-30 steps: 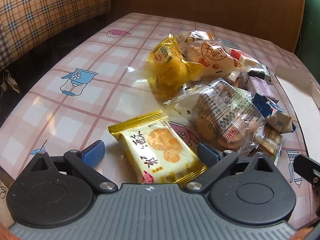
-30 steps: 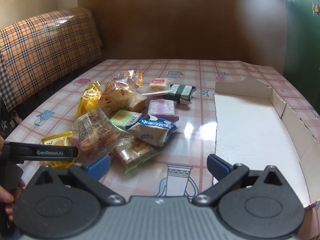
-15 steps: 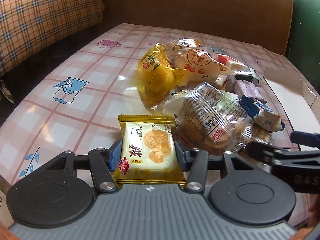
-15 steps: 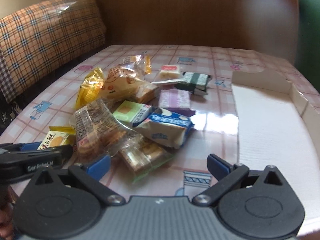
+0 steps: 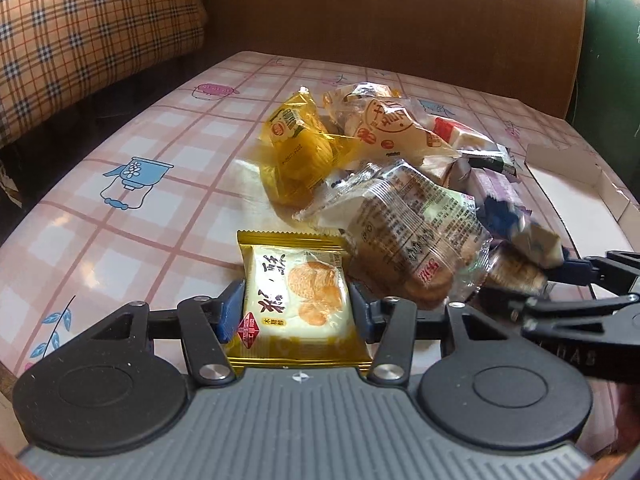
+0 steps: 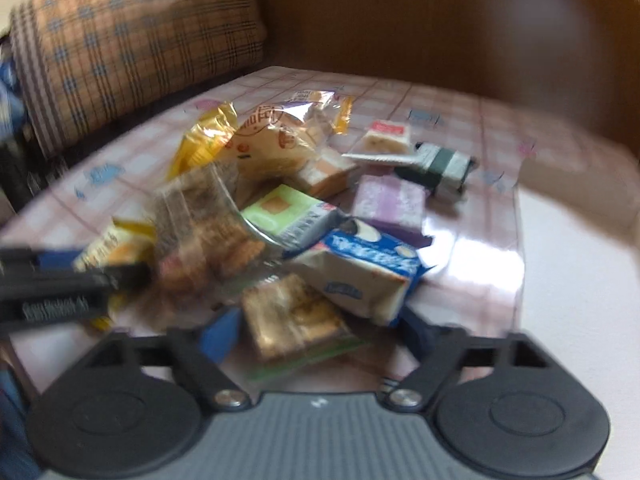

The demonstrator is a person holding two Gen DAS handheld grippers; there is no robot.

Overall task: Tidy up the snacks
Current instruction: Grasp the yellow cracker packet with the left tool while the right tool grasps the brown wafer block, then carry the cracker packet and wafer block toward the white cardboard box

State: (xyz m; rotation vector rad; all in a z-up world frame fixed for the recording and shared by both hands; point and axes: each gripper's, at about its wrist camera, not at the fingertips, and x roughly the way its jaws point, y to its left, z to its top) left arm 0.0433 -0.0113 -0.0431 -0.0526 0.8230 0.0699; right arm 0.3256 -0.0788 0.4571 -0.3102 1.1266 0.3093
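A pile of wrapped snacks lies on the pink checked table (image 5: 132, 216). My left gripper (image 5: 296, 310) is shut on a yellow cracker packet (image 5: 296, 300) at the pile's near edge. My right gripper (image 6: 320, 330) is open, its fingers on either side of a clear packet of brown crackers (image 6: 292, 316), with a blue and white packet (image 6: 360, 272) just beyond. In the left wrist view the right gripper (image 5: 568, 280) comes in from the right beside a clear biscuit bag (image 5: 404, 220). The right wrist view is blurred.
A white cardboard box (image 5: 580, 176) lies open at the right of the table. A plaid cushion (image 5: 80, 28) and a brown seat back stand behind. Yellow (image 5: 296, 148), purple (image 6: 390, 204) and green (image 6: 440, 164) packets lie further back in the pile.
My left gripper has closed on the yellow cracker packet, which turned straight between the fingers. My right gripper has moved forward and left into the pile, around the brown cracker packet.
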